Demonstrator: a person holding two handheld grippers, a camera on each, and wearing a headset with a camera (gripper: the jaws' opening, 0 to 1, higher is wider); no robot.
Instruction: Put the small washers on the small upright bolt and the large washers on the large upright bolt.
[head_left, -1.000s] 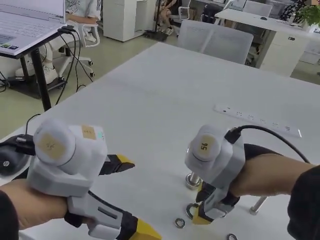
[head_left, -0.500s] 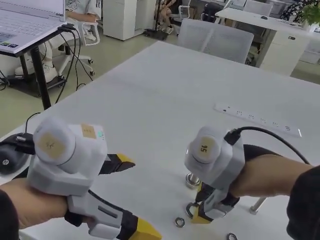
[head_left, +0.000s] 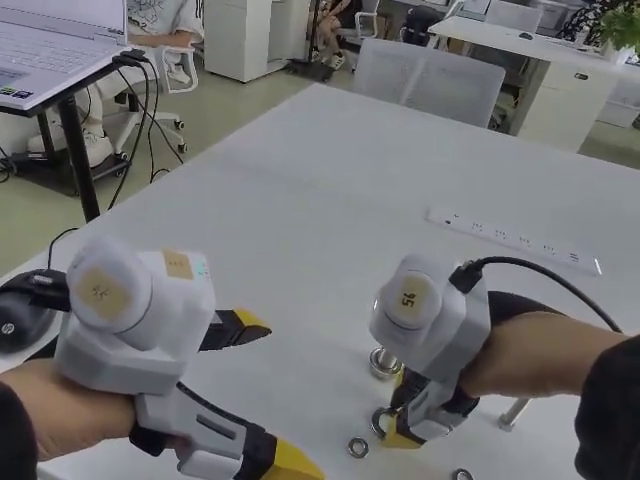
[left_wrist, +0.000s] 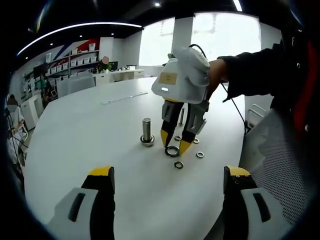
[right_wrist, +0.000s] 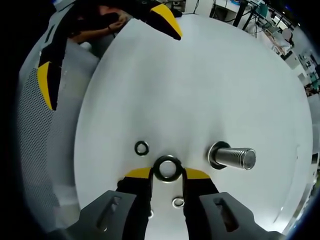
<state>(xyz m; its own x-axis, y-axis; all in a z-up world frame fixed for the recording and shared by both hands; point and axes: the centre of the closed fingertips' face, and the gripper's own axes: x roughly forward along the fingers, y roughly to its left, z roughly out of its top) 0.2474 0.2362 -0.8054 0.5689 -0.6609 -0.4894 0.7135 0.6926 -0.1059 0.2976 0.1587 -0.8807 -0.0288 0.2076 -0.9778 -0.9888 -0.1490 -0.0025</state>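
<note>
Right gripper (right_wrist: 167, 174): clamped on large washer (right_wrist: 167, 168) by its rim, low over table (right_wrist: 200, 75). Large bolt (right_wrist: 232, 157) just beside, toward the right edge of the right gripper view, standing upright. Left gripper (left_wrist: 169, 172): spread wide, holding nothing, farther from the bolt. Likely calls for lifting above the bolt's tip, hole lined up with the vertical shaft.

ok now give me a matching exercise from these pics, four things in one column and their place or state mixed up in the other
1 large washer
2 large bolt
3 left gripper
4 power strip

a jaws wide apart
b standing upright on the table
c between the yellow tips of the right gripper
d lying flat beyond the bolt

Pairs: 1-c, 2-b, 3-a, 4-d
</note>
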